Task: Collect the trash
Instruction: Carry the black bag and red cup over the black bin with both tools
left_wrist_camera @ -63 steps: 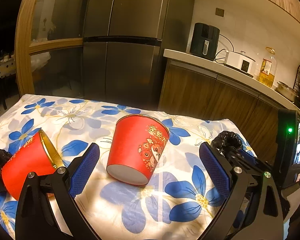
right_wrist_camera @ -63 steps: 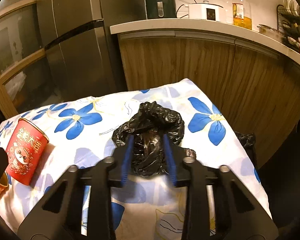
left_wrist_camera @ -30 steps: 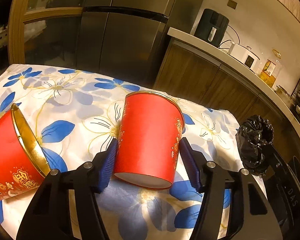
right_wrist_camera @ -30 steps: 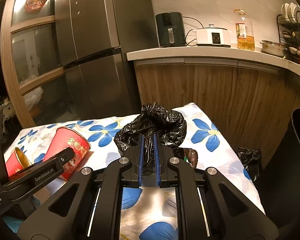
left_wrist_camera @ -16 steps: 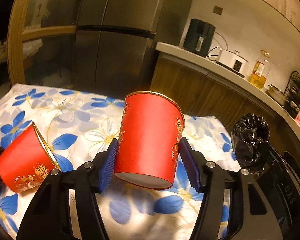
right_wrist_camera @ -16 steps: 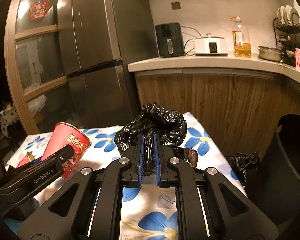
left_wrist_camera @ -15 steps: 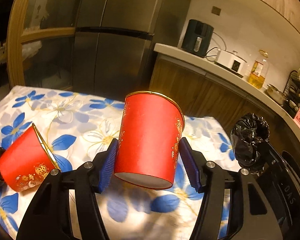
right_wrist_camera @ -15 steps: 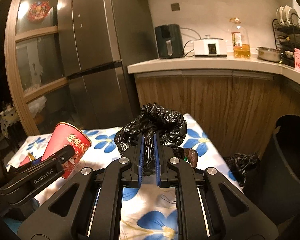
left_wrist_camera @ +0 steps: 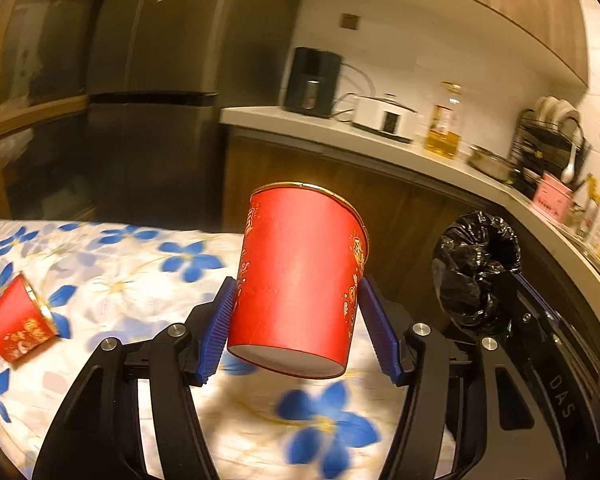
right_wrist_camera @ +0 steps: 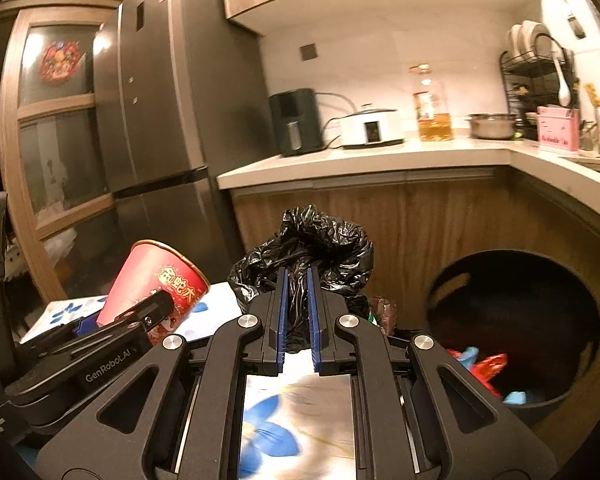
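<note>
My left gripper [left_wrist_camera: 298,324] is shut on a red paper cup [left_wrist_camera: 300,276] with a gold rim and holds it lifted above the flowered table [left_wrist_camera: 112,264]. The cup also shows in the right wrist view [right_wrist_camera: 156,284]. My right gripper [right_wrist_camera: 297,320] is shut on a crumpled black plastic bag [right_wrist_camera: 312,240], held in the air; the bag also shows in the left wrist view [left_wrist_camera: 476,264]. A second red cup [left_wrist_camera: 18,328] lies on its side at the table's left edge. A dark round trash bin [right_wrist_camera: 512,320] stands low on the right with coloured wrappers inside.
A wooden cabinet with a pale counter [right_wrist_camera: 380,160] runs behind, carrying an air fryer, a cooker and an oil bottle. A dark fridge [right_wrist_camera: 152,120] stands at the left. A small brown wrapper [right_wrist_camera: 384,308] hangs by the black bag.
Both grippers have lifted higher and swung right with their loads. The trash bin's opening now shows fully at the right of the right wrist view, and the table sits lower.
</note>
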A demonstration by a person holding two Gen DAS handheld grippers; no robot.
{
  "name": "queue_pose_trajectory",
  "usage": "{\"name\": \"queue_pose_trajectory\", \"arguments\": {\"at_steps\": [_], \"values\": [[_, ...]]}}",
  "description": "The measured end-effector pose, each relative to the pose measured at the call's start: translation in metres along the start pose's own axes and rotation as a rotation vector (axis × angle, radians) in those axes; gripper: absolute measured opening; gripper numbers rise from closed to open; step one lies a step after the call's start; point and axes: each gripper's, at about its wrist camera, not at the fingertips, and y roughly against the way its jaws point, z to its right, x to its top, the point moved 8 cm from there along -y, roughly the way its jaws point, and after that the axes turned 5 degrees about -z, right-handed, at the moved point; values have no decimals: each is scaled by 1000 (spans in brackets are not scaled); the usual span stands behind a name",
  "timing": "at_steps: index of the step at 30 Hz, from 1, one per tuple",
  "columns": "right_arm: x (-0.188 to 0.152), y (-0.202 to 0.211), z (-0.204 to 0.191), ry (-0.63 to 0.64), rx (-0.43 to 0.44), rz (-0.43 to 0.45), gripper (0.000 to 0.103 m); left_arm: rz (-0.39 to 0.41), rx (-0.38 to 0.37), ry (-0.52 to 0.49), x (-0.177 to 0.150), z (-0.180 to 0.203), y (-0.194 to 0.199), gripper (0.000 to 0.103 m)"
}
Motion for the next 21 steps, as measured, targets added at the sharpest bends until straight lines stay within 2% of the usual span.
{"name": "queue_pose_trajectory", "arguments": {"at_steps": [12, 21], "values": [[17, 53, 118, -97, -154, 69, 10, -22, -181, -119, -11, 128, -6, 60], [19, 71, 169, -140, -213, 88, 10, -34, -242, -188, -17, 191, -18, 60]]}}
